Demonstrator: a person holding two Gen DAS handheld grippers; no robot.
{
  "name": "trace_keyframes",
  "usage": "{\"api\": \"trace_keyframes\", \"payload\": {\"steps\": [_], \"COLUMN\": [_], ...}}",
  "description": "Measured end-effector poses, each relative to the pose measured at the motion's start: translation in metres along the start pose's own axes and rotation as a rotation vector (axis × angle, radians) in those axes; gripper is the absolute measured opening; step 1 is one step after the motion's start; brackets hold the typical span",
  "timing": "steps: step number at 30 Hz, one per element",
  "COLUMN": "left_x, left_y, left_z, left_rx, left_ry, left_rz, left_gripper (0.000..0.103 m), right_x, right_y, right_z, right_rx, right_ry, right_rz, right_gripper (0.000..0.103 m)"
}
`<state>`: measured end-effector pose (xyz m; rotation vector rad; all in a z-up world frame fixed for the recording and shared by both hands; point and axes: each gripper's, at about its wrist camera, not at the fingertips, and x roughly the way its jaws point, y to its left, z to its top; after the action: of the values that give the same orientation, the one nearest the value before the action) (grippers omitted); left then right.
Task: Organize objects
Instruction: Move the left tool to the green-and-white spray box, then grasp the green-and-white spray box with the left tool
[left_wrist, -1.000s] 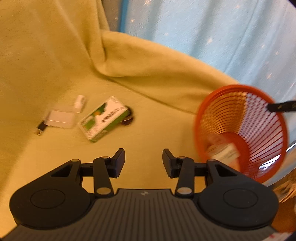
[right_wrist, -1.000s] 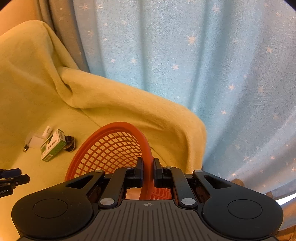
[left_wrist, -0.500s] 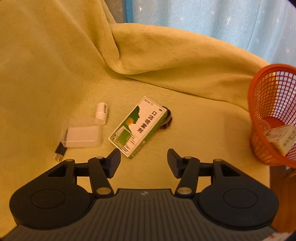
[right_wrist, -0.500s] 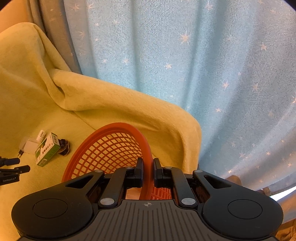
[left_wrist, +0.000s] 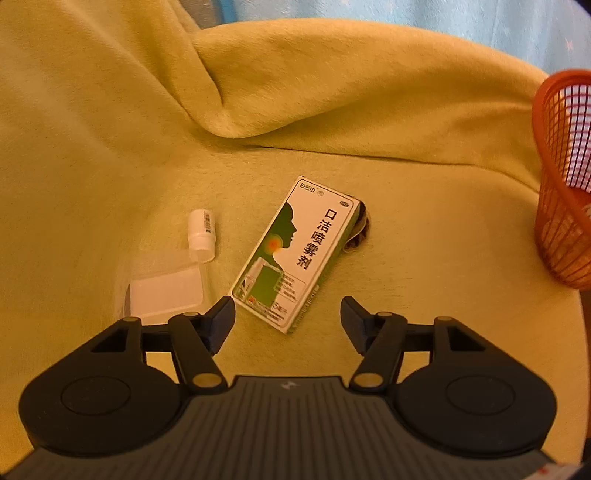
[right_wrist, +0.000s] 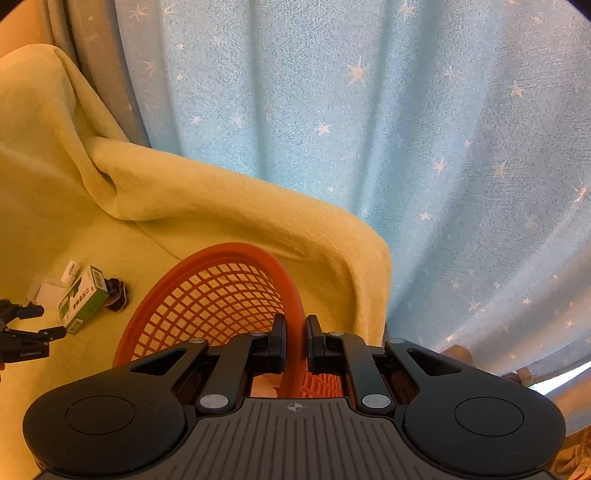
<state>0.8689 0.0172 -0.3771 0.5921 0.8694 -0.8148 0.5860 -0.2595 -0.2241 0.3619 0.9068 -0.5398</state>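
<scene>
**Left gripper hovering over a medicine box while the right gripper is clamping a basket rim**

Left wrist view: The left gripper (left_wrist: 287, 315) is pointing forward and down over a yellow blanket (left_wrist: 110, 129), its jaws spread wide and holding nothing. Just ahead of the gap between them a green and white medicine box (left_wrist: 297, 251) is lying flat and slanted, its near corner sitting between the two fingertips without touching either. A dark, crumpled small item (left_wrist: 358, 232) is peeking out from behind the box's far right edge; what it is cannot be told. To the left of the box a small white bottle (left_wrist: 201, 234) is lying on its side, and nearer the camera a clear plastic case (left_wrist: 166, 291) is resting against the bottle's base, partly hidden by the left fingertip. At the right edge an orange mesh basket (left_wrist: 561, 221) is standing on the blanket, well apart from the box. A blue curtain is showing along the top.

Right wrist view: The right gripper (right_wrist: 295, 341) is pointing forward and level, its jaws clenched on the near rim of the orange mesh basket (right_wrist: 221, 291), the rim running upright between the pads. Beyond it the yellow blanket (right_wrist: 221, 206) is folding up against a blue curtain with pale stars (right_wrist: 406, 129). At far left the medicine box (right_wrist: 83, 299), bottle and case are lying together, with the other gripper's black fingers (right_wrist: 44, 334) reaching in beside the box.
</scene>
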Motion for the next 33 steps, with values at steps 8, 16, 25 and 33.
{"api": "trace_keyframes", "payload": {"steps": [8,16,25,33], "left_x": [0.023,0.043,0.046,0.021], "left_y": [0.004,-0.002,-0.003,-0.011], "left_z": [0.01,0.023,0.018,-0.004], "left_rx": [0.092,0.161,0.17,0.138], "left_ry": [0.0,0.004,0.045,0.097], "left_rz": [-0.007,-0.037,-0.031,-0.03], "left_gripper": [0.068,0.073,0.056,0.053], "right_x": [0.002,0.003,0.003,0.002], "right_y": [-0.007,-0.011,-0.011,-0.012], "right_z": [0.0,0.001,0.002,0.002], "right_rx": [0.045,0.06,0.061,0.062], "right_ry": [0.006,0.009,0.008,0.009], "right_rz": [-0.018,-0.034,-0.021,-0.015], "right_gripper": [0.007,0.007,0.007,0.007]}}
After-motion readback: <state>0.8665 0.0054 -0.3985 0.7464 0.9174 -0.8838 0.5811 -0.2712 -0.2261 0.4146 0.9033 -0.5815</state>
